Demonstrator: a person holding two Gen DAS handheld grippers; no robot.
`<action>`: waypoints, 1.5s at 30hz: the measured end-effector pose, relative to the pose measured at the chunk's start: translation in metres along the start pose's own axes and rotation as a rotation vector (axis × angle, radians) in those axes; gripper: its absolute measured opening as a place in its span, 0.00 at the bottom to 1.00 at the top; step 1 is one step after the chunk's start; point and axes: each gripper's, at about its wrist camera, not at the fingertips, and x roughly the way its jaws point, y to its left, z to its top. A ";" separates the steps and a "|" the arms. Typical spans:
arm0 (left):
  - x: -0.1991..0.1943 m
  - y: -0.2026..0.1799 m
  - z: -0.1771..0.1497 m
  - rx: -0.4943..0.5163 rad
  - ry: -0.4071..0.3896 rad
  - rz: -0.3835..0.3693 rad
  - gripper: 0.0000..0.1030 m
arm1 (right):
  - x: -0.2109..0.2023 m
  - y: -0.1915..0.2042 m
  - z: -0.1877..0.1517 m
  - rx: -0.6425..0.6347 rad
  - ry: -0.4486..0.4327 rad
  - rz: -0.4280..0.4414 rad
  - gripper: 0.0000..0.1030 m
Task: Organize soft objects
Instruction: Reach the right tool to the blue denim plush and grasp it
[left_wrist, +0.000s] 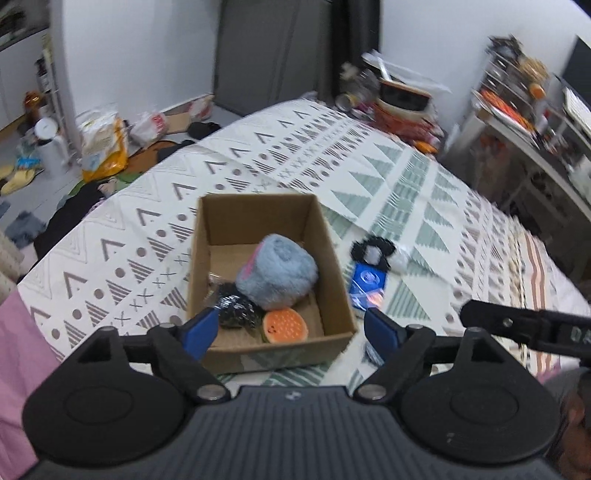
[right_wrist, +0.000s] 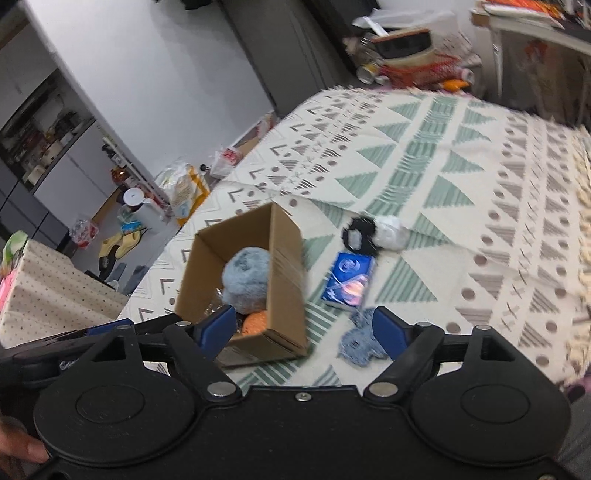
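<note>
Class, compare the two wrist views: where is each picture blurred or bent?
Left wrist view: shelves at far right smear with motion blur, while the box stays fairly sharp. Right wrist view: the box and bedspread edges are streaked; fisheye curves the walls in both.

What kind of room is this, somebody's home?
Most likely a lived-in bedroom or small flat. The work surface looks like a bed under a patterned spread, slippers and bags lie on the floor, and a cluttered shelf stands by the wall.
</note>
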 end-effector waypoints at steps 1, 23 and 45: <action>0.000 -0.003 0.000 0.013 0.007 -0.010 0.82 | 0.000 -0.004 -0.002 0.016 0.005 -0.004 0.78; 0.045 -0.073 0.021 0.288 0.093 -0.073 0.74 | 0.052 -0.075 -0.037 0.340 0.069 -0.003 0.66; 0.115 -0.111 0.028 0.379 0.196 -0.063 0.38 | 0.135 -0.105 -0.052 0.560 0.187 0.053 0.42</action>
